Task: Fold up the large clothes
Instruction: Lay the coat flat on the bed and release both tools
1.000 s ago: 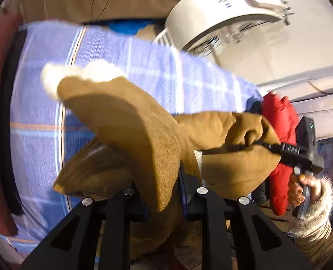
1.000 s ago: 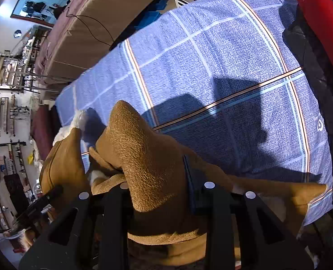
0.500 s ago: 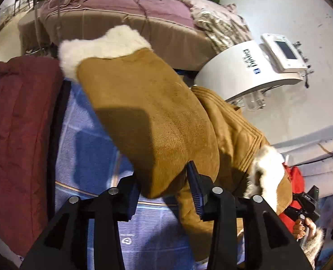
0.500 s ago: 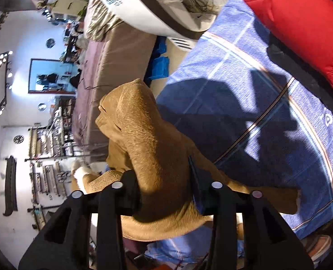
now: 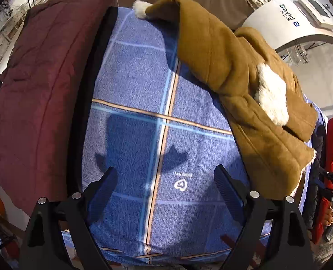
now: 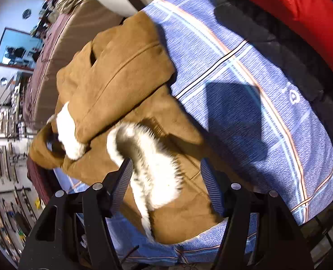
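Note:
A brown suede coat (image 5: pixel 229 67) with white fleece trim (image 5: pixel 272 94) lies on the blue checked bedspread (image 5: pixel 132 90), along its right side in the left wrist view. My left gripper (image 5: pixel 165 177) is open and empty above the bare bedspread, left of the coat. In the right wrist view the coat (image 6: pixel 121 72) lies bunched with its fleece lining (image 6: pixel 153 166) showing. My right gripper (image 6: pixel 165 171) is open just above that fleece edge, holding nothing.
A dark red quilted coat (image 5: pixel 38 90) lies along the left edge of the bed. A red puffer jacket (image 6: pixel 290 4) and a black garment (image 6: pixel 279 45) lie on the other side. A white machine (image 5: pixel 285 20) stands behind the bed.
Both grippers were shut on the brown coat and held it up. Now both have opened and let go, and the coat lies on the bedspread.

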Available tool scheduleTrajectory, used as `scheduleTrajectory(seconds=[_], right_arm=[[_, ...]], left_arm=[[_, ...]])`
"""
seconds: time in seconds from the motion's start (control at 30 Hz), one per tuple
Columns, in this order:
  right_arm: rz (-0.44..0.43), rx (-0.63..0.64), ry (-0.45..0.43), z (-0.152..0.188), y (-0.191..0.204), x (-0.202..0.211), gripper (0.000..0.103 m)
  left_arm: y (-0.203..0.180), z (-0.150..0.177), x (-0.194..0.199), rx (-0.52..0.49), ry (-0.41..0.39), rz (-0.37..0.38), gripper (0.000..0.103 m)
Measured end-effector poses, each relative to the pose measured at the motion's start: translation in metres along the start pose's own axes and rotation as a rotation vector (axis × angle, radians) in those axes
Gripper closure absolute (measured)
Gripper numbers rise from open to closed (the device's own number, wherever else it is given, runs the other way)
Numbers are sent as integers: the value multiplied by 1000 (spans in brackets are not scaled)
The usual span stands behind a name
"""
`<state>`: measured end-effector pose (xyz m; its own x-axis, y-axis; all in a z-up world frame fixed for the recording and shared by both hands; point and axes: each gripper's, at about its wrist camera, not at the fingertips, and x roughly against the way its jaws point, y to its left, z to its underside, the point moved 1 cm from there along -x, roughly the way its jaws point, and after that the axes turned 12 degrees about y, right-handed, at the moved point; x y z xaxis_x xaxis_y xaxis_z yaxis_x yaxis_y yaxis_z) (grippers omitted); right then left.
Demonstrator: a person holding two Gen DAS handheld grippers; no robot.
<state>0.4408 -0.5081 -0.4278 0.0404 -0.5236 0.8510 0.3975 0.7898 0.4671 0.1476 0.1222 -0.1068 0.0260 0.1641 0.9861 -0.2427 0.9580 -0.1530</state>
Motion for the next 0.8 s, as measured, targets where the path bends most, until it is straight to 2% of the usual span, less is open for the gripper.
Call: scheduleTrajectory(seconds=[0.03,0.17,0.3,0.47,0.5,0.53,0.6,0.63,0.7,0.8], right_arm=[[-2,39,12,8,5,-7,33],[-21,98,29,21,24,-31,33],[-3,143,19,26,49,-45,33],[103,159,-126,7,62,-54,33],[94,158,-137,4,64,-56,40],[78,169,-128,3,66,-57,61],[65,210,-83,8,78,-61,84],[43,241,-77,14,86,-60,89],[-10,328,-68,33,109,-54,94],[-66,474,-42,68,144,-45,95]], left_arm=[[-6,6,-5,-10,8,1,18],[-37,22,-17,-58,23,3,17],[-75,40,-26,-196,15,-91,16],[-90,52,-25,-259,-1,-130,15],[-87,53,-23,-256,-9,-140,14],[-83,53,-21,-248,-14,-149,14],[-72,54,-17,-218,-20,-152,13],[-65,53,-15,-200,-24,-150,13],[-50,52,-10,-158,-31,-158,13],[-28,49,-3,-103,-40,-167,13]])
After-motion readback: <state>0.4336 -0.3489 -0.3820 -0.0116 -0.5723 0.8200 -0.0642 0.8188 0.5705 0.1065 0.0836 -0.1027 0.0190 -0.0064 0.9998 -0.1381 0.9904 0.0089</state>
